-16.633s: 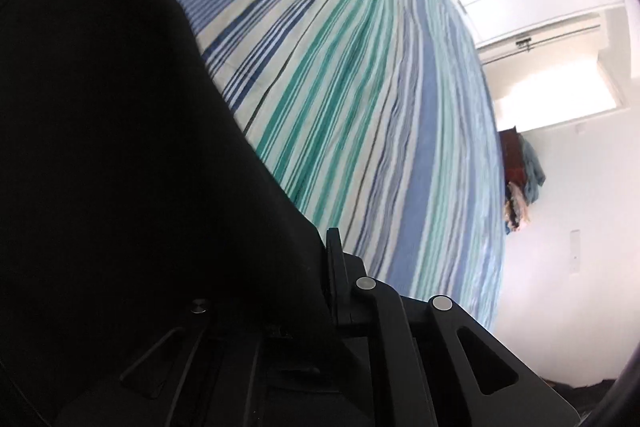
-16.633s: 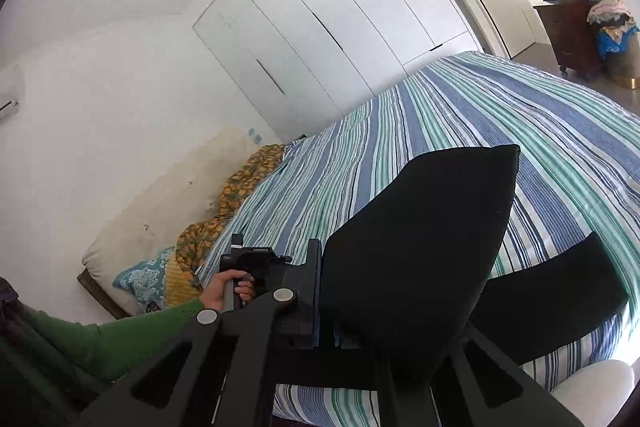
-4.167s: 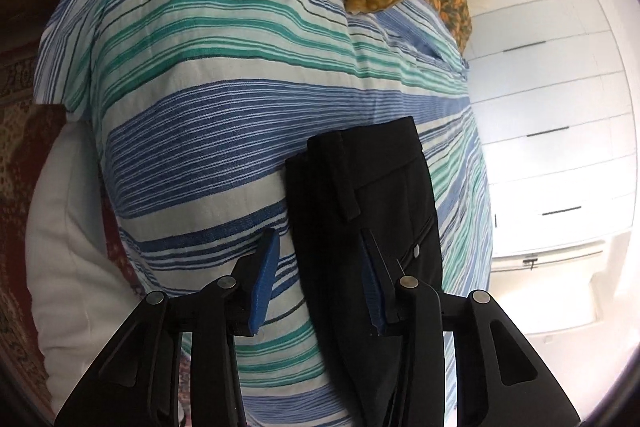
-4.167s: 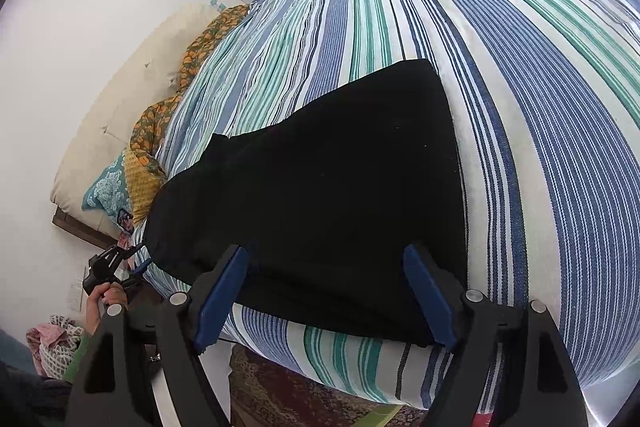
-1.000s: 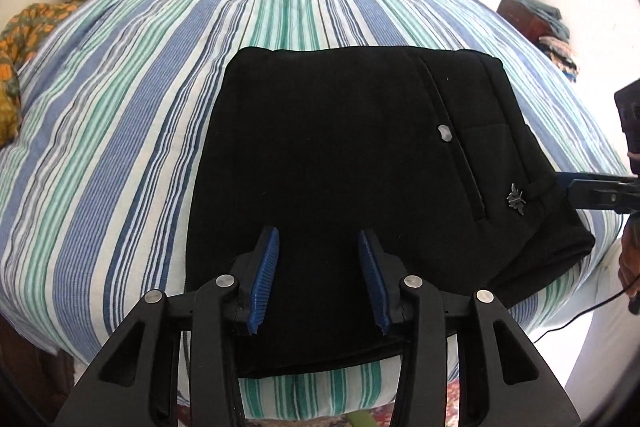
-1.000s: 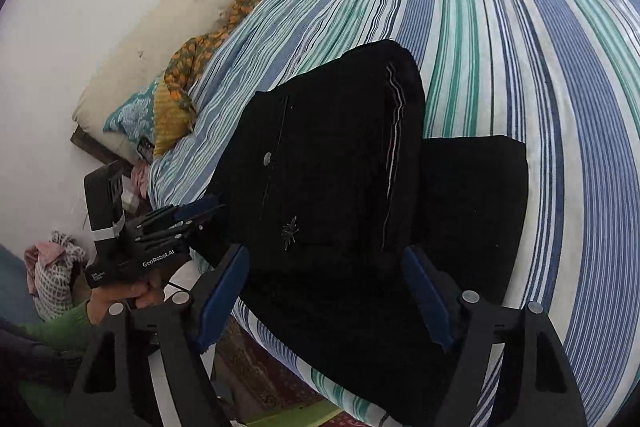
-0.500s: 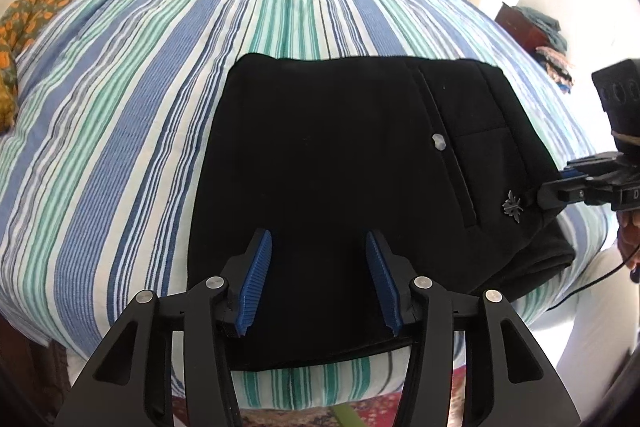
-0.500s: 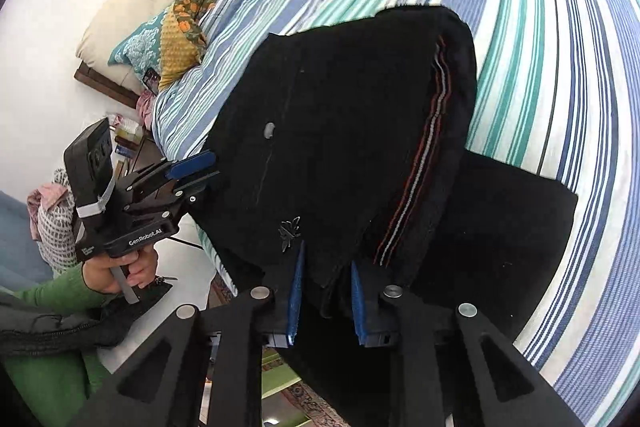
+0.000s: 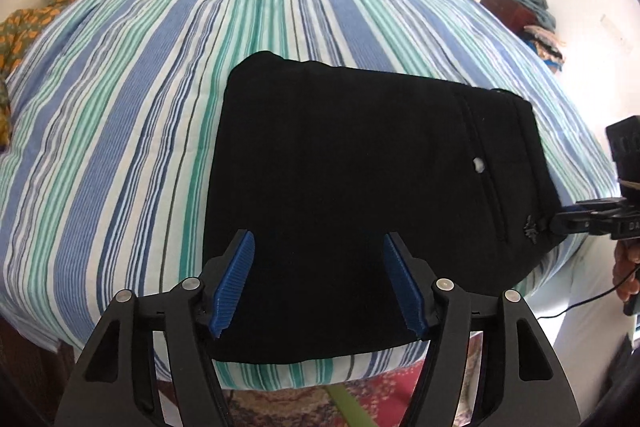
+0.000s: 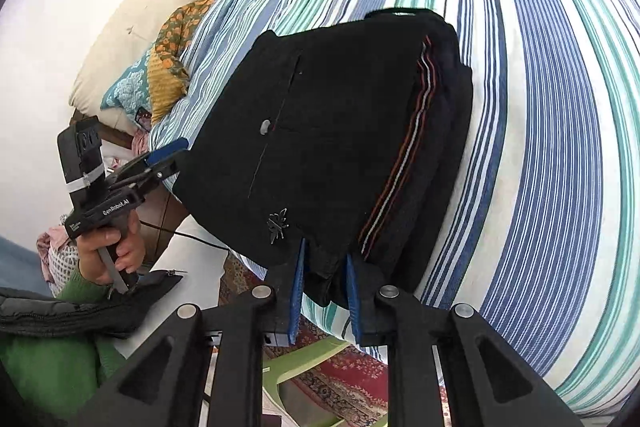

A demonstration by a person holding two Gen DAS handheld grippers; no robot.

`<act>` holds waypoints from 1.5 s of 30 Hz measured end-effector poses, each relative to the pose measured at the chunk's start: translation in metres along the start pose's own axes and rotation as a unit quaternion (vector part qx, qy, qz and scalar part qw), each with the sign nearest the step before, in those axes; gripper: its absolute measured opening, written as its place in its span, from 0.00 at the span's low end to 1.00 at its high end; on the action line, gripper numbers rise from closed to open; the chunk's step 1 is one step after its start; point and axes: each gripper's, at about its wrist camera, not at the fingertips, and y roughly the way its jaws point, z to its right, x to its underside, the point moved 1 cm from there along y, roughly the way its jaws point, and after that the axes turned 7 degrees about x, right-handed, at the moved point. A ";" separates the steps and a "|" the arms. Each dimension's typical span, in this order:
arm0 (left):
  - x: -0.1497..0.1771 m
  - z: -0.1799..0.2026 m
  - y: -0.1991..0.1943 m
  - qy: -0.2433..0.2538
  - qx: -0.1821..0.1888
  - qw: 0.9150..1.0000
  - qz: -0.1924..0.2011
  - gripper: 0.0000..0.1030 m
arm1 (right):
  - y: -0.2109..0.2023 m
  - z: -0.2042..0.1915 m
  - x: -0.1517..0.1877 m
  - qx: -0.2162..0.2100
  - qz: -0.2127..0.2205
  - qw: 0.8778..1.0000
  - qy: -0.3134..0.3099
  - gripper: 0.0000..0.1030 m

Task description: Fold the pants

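Note:
The black pants lie folded into a thick rectangle at the near edge of the striped bed. My left gripper hovers over their near edge. Its jaws are opening, the blue pads stand wide apart, and neither touches the cloth. The right wrist view shows the pants with a pocket button and a small metal emblem. My right gripper has the bunched waistband corner between its pads. Those jaws are easing open, though the cloth still fills the gap. From the left wrist view, the right gripper meets the pants' right edge.
A cream pillow and an orange patterned cloth lie at the head of the bed. A red patterned rug and a green plastic seat are below the bed edge. A dresser piled with clothes stands far right. A hand in a green sleeve holds the left gripper.
The left jaws have spread much wider over the pants. The right jaws went from wide open to narrow around the waistband corner, and the right gripper shifted along the pants' edge.

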 end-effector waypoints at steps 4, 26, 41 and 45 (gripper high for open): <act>-0.004 0.001 -0.013 0.001 -0.019 1.000 0.007 0.65 | -0.028 -0.015 -0.009 0.061 0.047 0.997 -0.011 0.37; 0.000 -0.006 -0.002 0.010 -0.057 0.998 -0.016 0.67 | 0.009 -0.031 -0.042 0.153 0.098 0.982 -0.048 0.30; 0.008 -0.005 0.002 0.007 -0.056 0.998 -0.005 0.76 | -0.028 -0.035 0.020 0.177 0.192 0.965 0.032 0.61; 0.001 -0.007 0.001 -0.021 -0.067 0.998 0.007 0.76 | -0.060 -0.021 0.010 0.228 0.251 0.938 0.068 0.89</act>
